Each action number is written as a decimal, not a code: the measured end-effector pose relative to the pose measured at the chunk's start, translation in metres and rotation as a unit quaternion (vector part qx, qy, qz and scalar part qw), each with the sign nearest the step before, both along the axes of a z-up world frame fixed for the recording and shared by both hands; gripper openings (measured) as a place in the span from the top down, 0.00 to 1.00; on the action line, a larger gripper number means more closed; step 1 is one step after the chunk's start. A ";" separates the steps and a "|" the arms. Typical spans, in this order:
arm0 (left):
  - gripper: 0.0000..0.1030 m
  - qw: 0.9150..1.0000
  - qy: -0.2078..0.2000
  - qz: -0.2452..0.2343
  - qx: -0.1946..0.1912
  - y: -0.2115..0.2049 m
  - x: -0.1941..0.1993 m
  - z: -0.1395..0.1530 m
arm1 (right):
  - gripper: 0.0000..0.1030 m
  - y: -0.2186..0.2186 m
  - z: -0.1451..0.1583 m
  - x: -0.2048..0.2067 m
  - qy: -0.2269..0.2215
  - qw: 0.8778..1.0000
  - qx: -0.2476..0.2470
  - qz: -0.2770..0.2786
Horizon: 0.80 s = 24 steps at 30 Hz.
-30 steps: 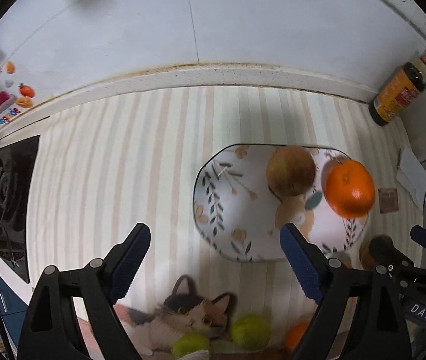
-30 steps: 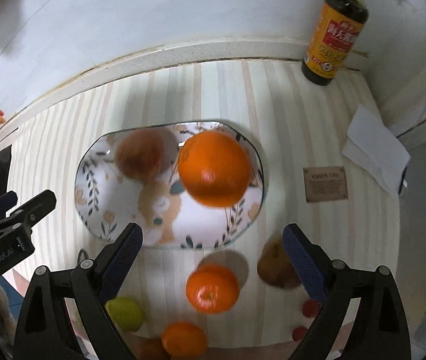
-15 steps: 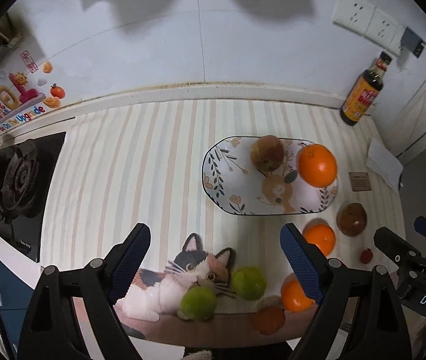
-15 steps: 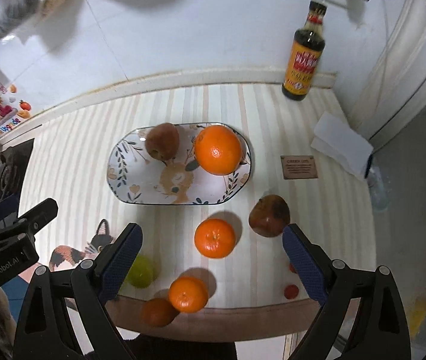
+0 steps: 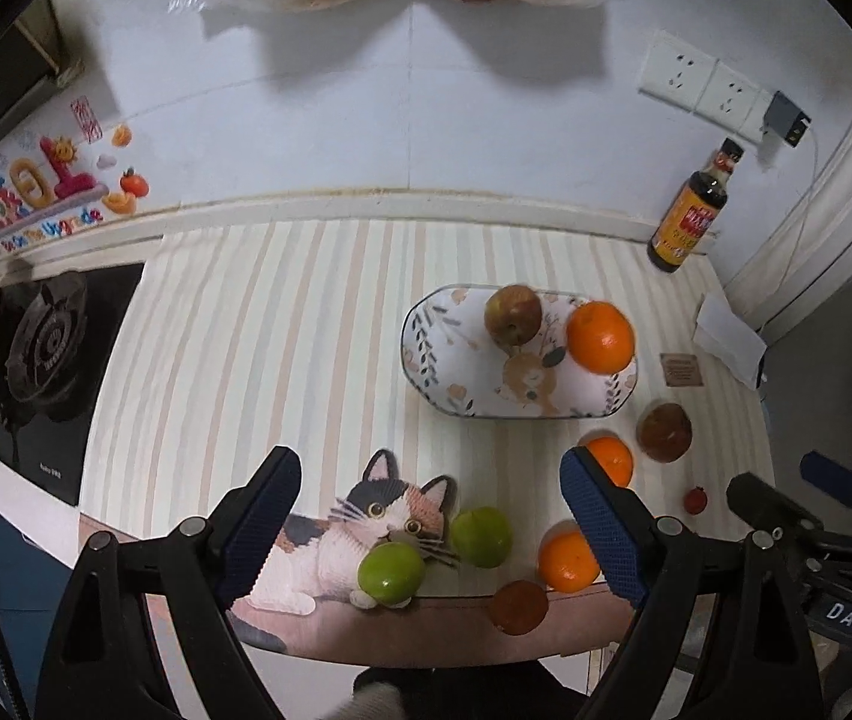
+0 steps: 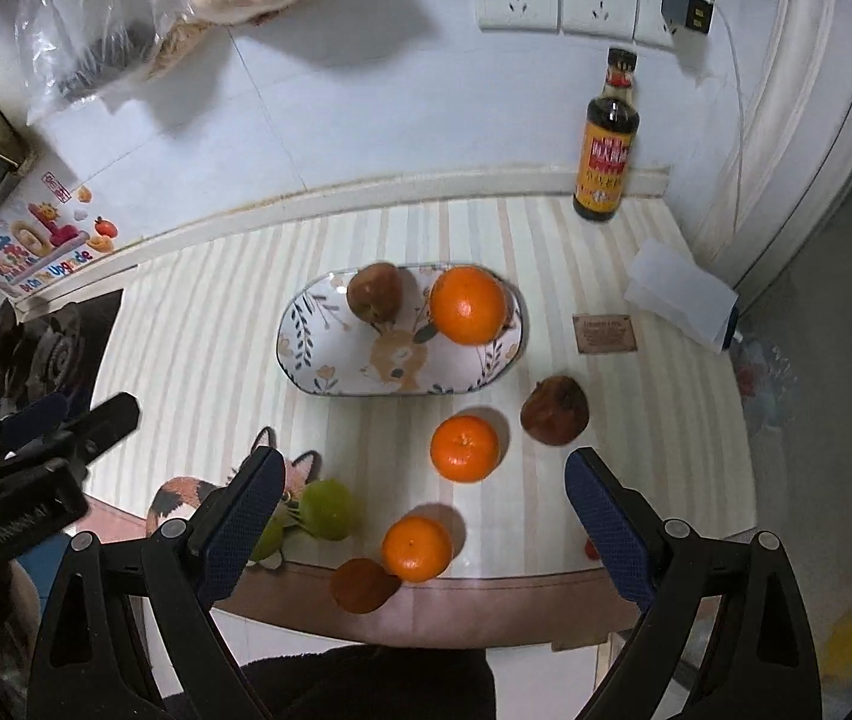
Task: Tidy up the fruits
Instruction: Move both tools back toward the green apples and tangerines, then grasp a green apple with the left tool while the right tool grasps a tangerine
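Note:
An oval patterned plate (image 6: 330,354) (image 5: 432,354) holds a brownish apple (image 6: 373,300) (image 5: 513,315) and a large orange (image 6: 467,305) (image 5: 600,336). On the counter lie two small oranges (image 6: 463,449) (image 6: 416,547), a dark brown fruit (image 6: 553,417), two green fruits (image 5: 481,537) (image 5: 391,573), and a reddish fruit at the front edge (image 6: 361,585). My left gripper (image 5: 429,525) and right gripper (image 6: 420,534) are both open and empty, held high above the counter's front edge.
A soy sauce bottle (image 6: 605,144) stands by the back wall. A folded white cloth (image 6: 681,294) and a small brown card (image 6: 605,333) lie at the right. A gas stove (image 5: 42,348) is at the left. A cat-shaped mat (image 5: 354,534) lies near the front edge.
Both grippers have pulled back and up from the plate, so the whole counter and the loose fruits now show. The large orange lies on the plate.

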<state>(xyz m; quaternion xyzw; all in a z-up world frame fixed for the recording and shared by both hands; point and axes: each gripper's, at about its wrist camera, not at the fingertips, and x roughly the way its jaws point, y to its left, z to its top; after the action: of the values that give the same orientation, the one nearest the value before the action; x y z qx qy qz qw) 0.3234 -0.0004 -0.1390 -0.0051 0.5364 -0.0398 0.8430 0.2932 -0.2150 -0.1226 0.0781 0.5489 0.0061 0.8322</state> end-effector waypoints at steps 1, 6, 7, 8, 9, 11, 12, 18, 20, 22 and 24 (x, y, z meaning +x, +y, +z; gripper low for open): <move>0.14 1.000 0.006 -0.002 0.003 0.001 0.000 -0.005 | 0.06 0.000 -0.009 0.001 0.013 1.000 0.006 0.001; 0.05 0.997 0.064 0.002 0.038 0.013 0.001 -0.056 | 0.06 -0.006 -0.068 0.006 0.079 0.996 0.041 -0.008; 0.05 0.996 0.076 0.003 0.041 0.015 0.001 -0.066 | 0.06 -0.008 -0.083 0.007 0.095 0.994 0.047 -0.013; 0.05 0.994 0.097 0.005 0.046 0.018 0.001 -0.081 | 0.06 -0.010 -0.095 0.007 0.109 0.992 0.055 -0.017; 0.05 0.992 0.112 0.006 0.050 0.020 0.001 -0.093 | 0.06 -0.012 -0.110 0.007 0.124 0.990 0.067 -0.021; 0.05 0.988 0.142 0.006 0.054 0.024 -0.001 -0.118 | 0.06 -0.013 -0.134 0.007 0.149 0.985 0.077 -0.026; 0.05 0.986 0.156 0.005 0.057 0.025 -0.002 -0.129 | 0.06 -0.013 -0.144 0.006 0.160 0.983 0.082 -0.027; 0.05 0.977 0.203 -0.005 0.059 0.025 -0.005 -0.174 | 0.06 -0.008 -0.198 0.005 0.219 0.970 0.103 -0.029; 0.05 0.975 0.216 -0.005 0.056 0.026 -0.006 -0.186 | 0.07 -0.005 -0.210 0.005 0.232 0.966 0.107 -0.028; 0.05 0.973 0.222 -0.006 0.057 0.025 -0.007 -0.193 | 0.07 -0.001 -0.219 0.005 0.241 0.964 0.108 -0.025; 0.06 0.972 0.229 -0.006 0.053 0.025 -0.008 -0.201 | 0.07 0.004 -0.225 0.005 0.246 0.963 0.105 -0.021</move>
<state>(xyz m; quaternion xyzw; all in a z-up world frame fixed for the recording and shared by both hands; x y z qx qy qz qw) 0.3149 0.0246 -0.3397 0.0338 0.7168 -0.0139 0.6963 0.2984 -0.2114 -0.3476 0.1759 0.7312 0.0268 0.6586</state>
